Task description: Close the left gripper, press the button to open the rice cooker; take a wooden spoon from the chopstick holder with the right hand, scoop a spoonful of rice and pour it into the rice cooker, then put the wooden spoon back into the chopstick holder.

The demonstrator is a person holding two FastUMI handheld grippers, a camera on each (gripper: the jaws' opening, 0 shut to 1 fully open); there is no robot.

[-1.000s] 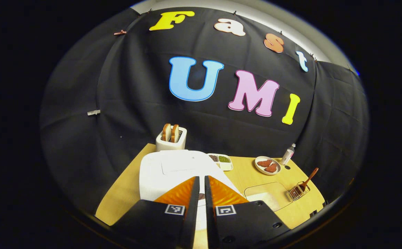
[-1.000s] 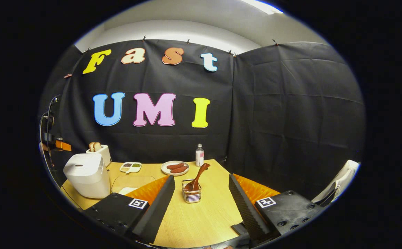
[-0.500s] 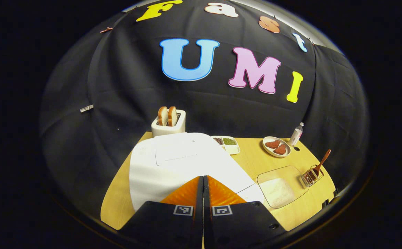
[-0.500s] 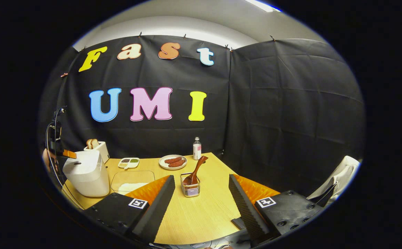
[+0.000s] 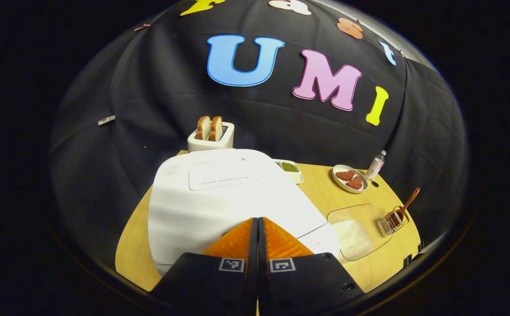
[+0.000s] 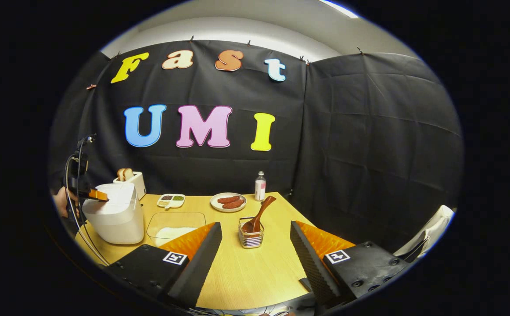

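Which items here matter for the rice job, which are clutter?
In play: rice cooker, wooden spoon, chopstick holder, rice tray, left gripper shut, right gripper open.

Clutter: toaster, bean dish, plate, bottle.

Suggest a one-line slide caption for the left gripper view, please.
Left gripper, fingers shut, poised over the closed white rice cooker; rice tray and wooden spoon in its holder wait beyond.

A white toaster [image 6: 133,182] holding two bread slices [image 5: 209,127] stands at the back of the wooden desk [image 6: 255,272]. A divided dish of beans [image 6: 171,200], a plate of sausages [image 6: 228,202] and a small bottle [image 6: 260,186] line the rear edge, apart from each other.
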